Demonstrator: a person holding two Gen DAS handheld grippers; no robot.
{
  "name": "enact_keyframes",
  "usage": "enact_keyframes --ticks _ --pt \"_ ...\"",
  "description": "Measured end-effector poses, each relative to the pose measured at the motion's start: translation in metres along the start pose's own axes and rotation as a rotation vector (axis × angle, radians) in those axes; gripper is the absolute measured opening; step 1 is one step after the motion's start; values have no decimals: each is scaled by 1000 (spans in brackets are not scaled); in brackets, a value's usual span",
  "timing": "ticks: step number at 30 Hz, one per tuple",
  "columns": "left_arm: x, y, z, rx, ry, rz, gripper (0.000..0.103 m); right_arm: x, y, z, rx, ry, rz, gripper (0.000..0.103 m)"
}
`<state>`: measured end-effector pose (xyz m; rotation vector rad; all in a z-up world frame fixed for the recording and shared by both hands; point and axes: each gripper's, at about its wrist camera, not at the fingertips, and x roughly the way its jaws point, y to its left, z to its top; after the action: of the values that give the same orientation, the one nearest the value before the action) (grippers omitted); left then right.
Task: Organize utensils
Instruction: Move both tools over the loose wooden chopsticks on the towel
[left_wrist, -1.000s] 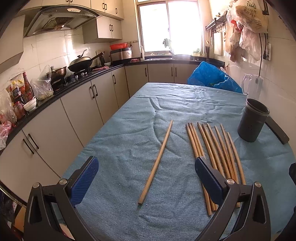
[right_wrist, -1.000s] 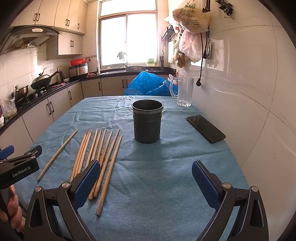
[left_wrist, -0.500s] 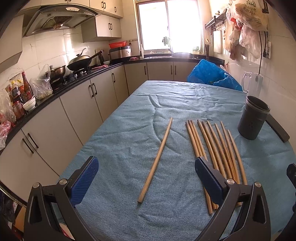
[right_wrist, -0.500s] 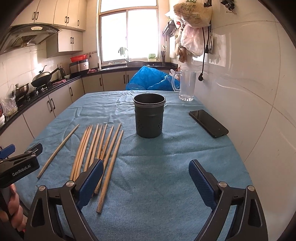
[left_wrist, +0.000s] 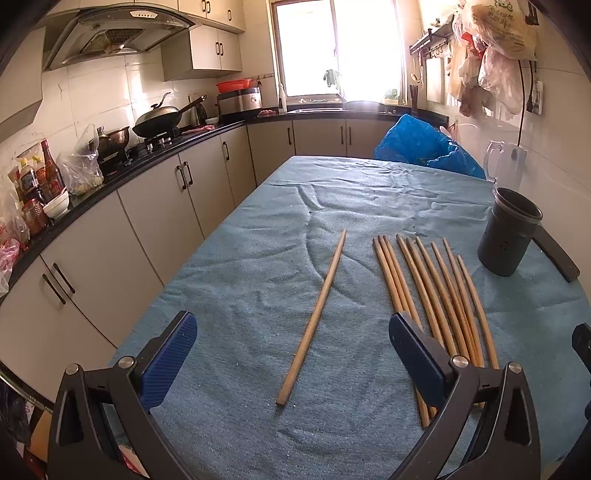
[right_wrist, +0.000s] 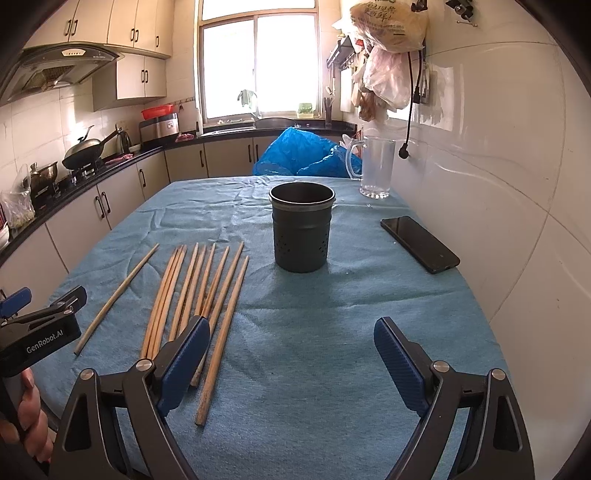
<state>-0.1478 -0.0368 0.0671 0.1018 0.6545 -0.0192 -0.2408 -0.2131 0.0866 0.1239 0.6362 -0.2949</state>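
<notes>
Several wooden chopsticks (left_wrist: 436, 291) lie side by side on the blue tablecloth, with a single chopstick (left_wrist: 314, 317) apart to their left. A dark perforated utensil holder (left_wrist: 506, 236) stands upright beyond them at the right, empty as far as its rim shows. My left gripper (left_wrist: 291, 325) is open over the near end of the single chopstick and holds nothing. In the right wrist view my right gripper (right_wrist: 291, 328) is open and empty over bare cloth in front of the holder (right_wrist: 301, 229). Its left finger sits over the near ends of the chopstick bunch (right_wrist: 199, 288).
A black phone (right_wrist: 419, 243) lies by the wall at the right, and a clear pitcher (right_wrist: 375, 166) and a blue plastic bag (right_wrist: 299, 151) are at the table's far end. Kitchen cabinets and a stove counter (left_wrist: 159, 147) run along the left. A hand (right_wrist: 22, 417) holds the left gripper.
The right gripper's fingers have drawn slightly closer together, and its view has tipped a little. The left gripper and the chopsticks have not moved.
</notes>
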Motion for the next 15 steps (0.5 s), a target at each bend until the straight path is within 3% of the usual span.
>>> enact_keyframes --ticks 15 --pt "12 8 4 -16 20 -11 103 11 11 7 -26 24 -10 93"
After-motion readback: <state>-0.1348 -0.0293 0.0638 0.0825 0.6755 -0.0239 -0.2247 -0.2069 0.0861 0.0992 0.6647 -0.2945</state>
